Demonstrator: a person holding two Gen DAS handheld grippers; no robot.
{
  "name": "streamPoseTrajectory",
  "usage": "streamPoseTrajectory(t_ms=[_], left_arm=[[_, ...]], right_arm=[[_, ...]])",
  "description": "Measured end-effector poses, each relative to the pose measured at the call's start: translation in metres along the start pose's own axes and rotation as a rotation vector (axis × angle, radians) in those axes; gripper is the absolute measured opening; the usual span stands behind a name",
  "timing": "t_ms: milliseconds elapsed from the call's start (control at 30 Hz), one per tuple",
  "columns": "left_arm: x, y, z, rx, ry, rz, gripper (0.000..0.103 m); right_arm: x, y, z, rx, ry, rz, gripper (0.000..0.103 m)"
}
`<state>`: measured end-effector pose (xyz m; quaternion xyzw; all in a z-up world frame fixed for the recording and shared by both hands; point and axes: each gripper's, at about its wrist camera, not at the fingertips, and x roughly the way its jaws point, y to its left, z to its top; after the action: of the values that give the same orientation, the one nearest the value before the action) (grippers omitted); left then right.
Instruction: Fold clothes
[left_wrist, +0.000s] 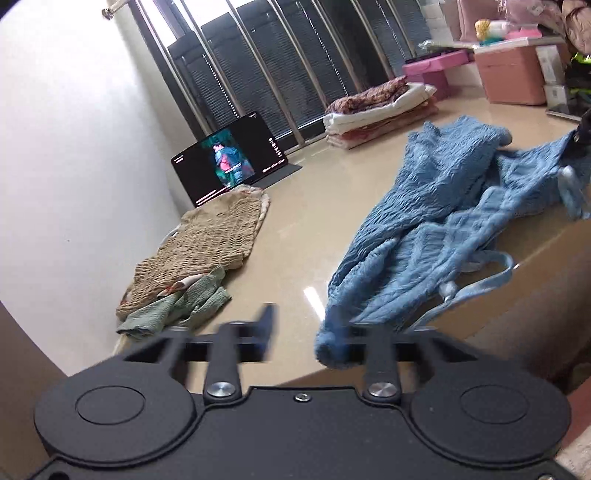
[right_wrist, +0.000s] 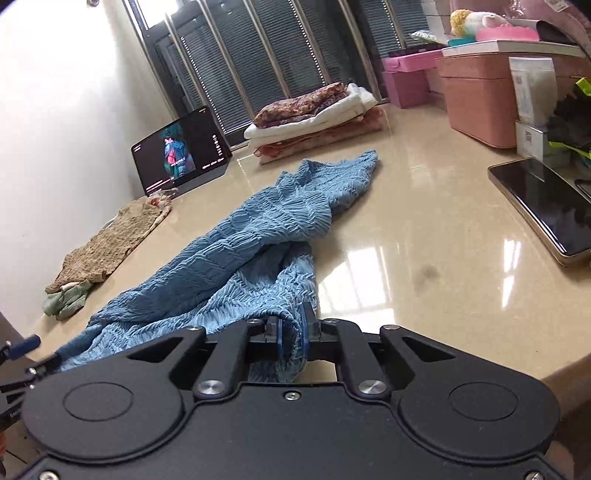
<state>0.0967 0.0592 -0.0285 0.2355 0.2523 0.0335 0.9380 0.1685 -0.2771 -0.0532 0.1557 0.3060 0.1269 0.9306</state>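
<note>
A blue crinkled garment (left_wrist: 436, 206) (right_wrist: 258, 236) lies rumpled across the beige table (left_wrist: 314, 206), its straps trailing over the front edge. My left gripper (left_wrist: 301, 319) is blurred and its jaws stand apart. A bunched blue hem rests against the right finger, while the left finger (left_wrist: 269, 321) is bare, with table showing in the gap. My right gripper (right_wrist: 291, 334) is shut on a fold of the garment's near edge, the cloth pinched between both pads. The right gripper's dark tip (left_wrist: 581, 131) shows at the far right of the left wrist view.
A tan knit garment (left_wrist: 207, 243) (right_wrist: 107, 243) and a green cloth (left_wrist: 177, 306) lie at the left by the wall. A lit tablet (left_wrist: 229, 158), a stack of folded clothes (left_wrist: 376, 110) (right_wrist: 314, 114), pink boxes (right_wrist: 476, 96) and a dark phone (right_wrist: 543, 203) stand around.
</note>
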Motion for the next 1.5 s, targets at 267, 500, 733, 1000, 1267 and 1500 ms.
streamPoseTrajectory(t_ms=[267, 500, 733, 1000, 1267, 1500], left_arm=[[0.003, 0.015, -0.006, -0.095, 0.043, 0.001, 0.013], [-0.017, 0.008, -0.005, -0.065, -0.018, -0.003, 0.073], [-0.024, -0.014, -0.014, 0.080, -0.021, -0.017, 0.073], [-0.023, -0.029, -0.017, 0.135, -0.027, -0.019, 0.073], [-0.024, -0.027, -0.018, 0.121, -0.028, 0.000, 0.073], [-0.021, -0.028, -0.019, 0.119, -0.012, 0.009, 0.073]], right_arm=[[-0.001, -0.012, 0.000, 0.054, 0.021, 0.000, 0.011], [-0.001, -0.004, -0.002, 0.014, 0.038, -0.008, 0.017], [-0.008, 0.031, -0.008, -0.317, 0.011, -0.167, 0.049], [-0.003, 0.070, -0.024, -0.701, 0.008, -0.265, 0.050], [0.008, 0.097, -0.037, -0.992, 0.016, -0.324, 0.052], [0.007, 0.076, -0.012, -0.677, 0.090, -0.121, 0.011]])
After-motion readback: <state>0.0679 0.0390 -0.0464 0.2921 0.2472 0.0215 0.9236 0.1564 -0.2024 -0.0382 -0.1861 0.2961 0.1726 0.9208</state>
